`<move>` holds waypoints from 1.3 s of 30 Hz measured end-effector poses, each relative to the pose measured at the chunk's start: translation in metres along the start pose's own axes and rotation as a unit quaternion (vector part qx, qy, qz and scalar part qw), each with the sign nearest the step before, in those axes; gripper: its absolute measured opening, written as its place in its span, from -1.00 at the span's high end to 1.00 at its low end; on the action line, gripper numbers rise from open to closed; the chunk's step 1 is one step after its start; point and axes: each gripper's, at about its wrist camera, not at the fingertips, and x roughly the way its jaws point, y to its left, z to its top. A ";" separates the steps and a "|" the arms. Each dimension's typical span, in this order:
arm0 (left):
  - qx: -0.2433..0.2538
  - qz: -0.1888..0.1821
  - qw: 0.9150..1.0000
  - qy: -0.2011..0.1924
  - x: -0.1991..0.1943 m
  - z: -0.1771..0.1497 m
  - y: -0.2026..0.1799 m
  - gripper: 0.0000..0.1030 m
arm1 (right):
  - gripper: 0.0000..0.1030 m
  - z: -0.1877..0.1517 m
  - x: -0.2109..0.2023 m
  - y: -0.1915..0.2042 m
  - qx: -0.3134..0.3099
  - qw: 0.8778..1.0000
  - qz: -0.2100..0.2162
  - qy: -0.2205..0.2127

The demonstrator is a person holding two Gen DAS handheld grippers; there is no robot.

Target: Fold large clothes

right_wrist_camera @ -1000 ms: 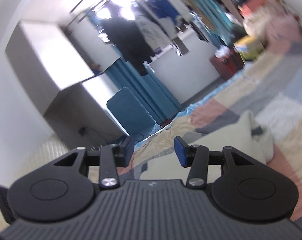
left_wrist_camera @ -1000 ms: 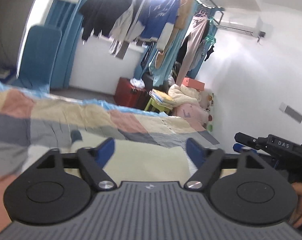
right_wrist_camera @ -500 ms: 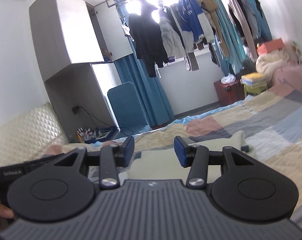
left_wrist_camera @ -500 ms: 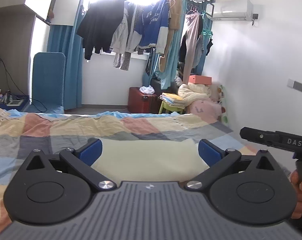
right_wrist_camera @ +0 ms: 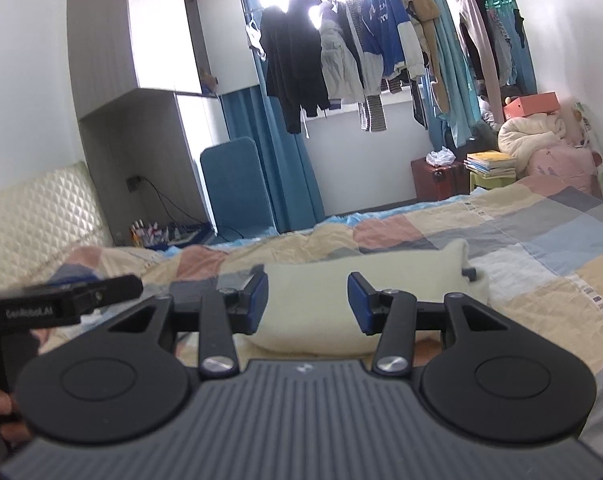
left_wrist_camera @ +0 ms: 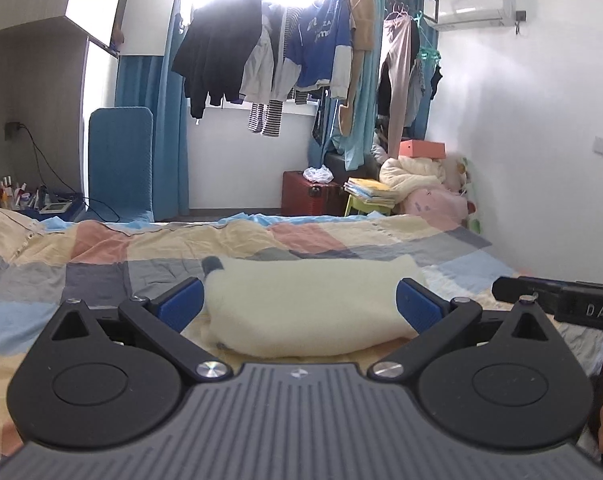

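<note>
On the bed's patchwork quilt of peach, grey and pale-blue squares [left_wrist_camera: 101, 248], a cream, soft-knit garment [left_wrist_camera: 309, 312] is lying as a compact folded bundle, with a small dark tab showing at one end. Both grippers are hovering just short of it, apart from the cloth. The left gripper [left_wrist_camera: 299, 304] is standing with its blue-padded fingers [left_wrist_camera: 181, 304] spread as wide as they go, having just been opening, and nothing is lying between the pads; the bundle only shows beyond them. The right gripper [right_wrist_camera: 307, 302] is holding its fingers [right_wrist_camera: 257, 302] partly apart, also empty, aimed at the garment's [right_wrist_camera: 365, 280] near edge.

Judging by the tidy bundle, the folding looks far along, and the hands seem to be lining up for another fold or a final tidy. The next move is probably calling for each gripper to come down onto an end of the bundle's near edge and pinch all layers together.
</note>
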 end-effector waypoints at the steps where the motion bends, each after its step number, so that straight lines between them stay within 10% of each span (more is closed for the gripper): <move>1: 0.001 -0.002 1.000 0.003 0.001 -0.001 0.000 -1.00 | 0.07 -0.003 0.001 0.000 0.000 1.000 -0.003 0.005; 39: -0.014 0.017 0.999 0.031 0.017 -0.005 0.010 -1.00 | 0.00 -0.018 0.008 0.009 -0.022 0.998 -0.038 0.045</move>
